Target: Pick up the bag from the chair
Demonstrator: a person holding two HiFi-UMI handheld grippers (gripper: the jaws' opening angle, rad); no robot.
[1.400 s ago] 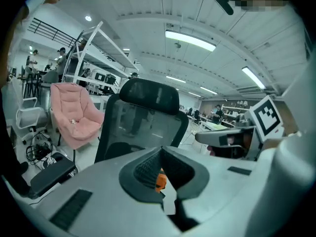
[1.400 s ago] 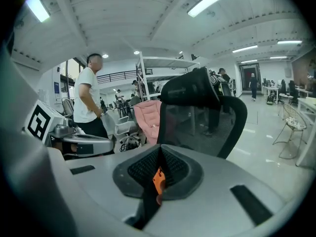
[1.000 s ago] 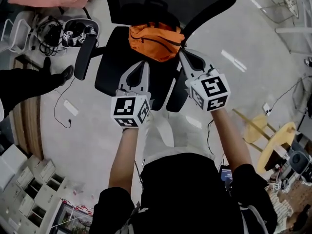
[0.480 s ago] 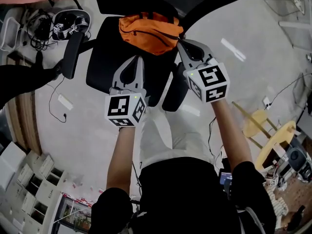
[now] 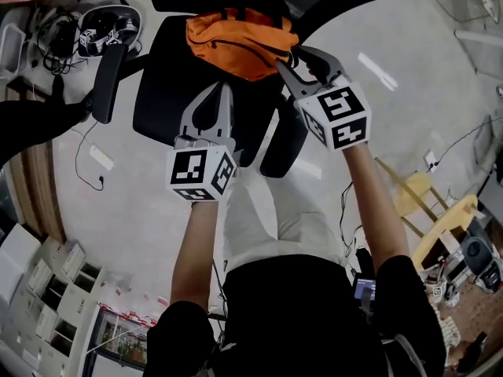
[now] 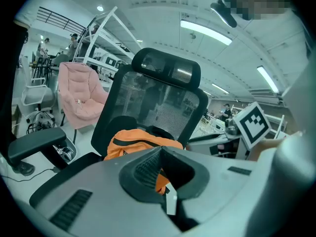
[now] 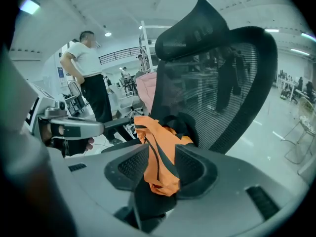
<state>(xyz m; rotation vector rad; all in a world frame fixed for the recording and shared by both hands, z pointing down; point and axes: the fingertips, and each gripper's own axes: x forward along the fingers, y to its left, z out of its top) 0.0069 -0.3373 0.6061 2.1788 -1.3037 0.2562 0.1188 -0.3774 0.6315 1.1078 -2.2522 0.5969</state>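
orange bag (image 5: 240, 42) lies on the seat of a black office chair (image 5: 169, 100), pushed back against its mesh backrest (image 7: 222, 83). the right gripper (image 7: 160, 154) has its jaws closed on a fold of fabric at the bag's right end, orange cloth with a black strip pinched between the ribbed pads. the left gripper (image 5: 226, 87) hangs over the seat just in front of the bag, its jaws brought together at the tips with nothing held; the bag shows only behind them, through the hollow. whether those tips touch the bag cannot be told. a pink chair (image 6: 79, 95) stands beyond the armrest (image 6: 37, 144).
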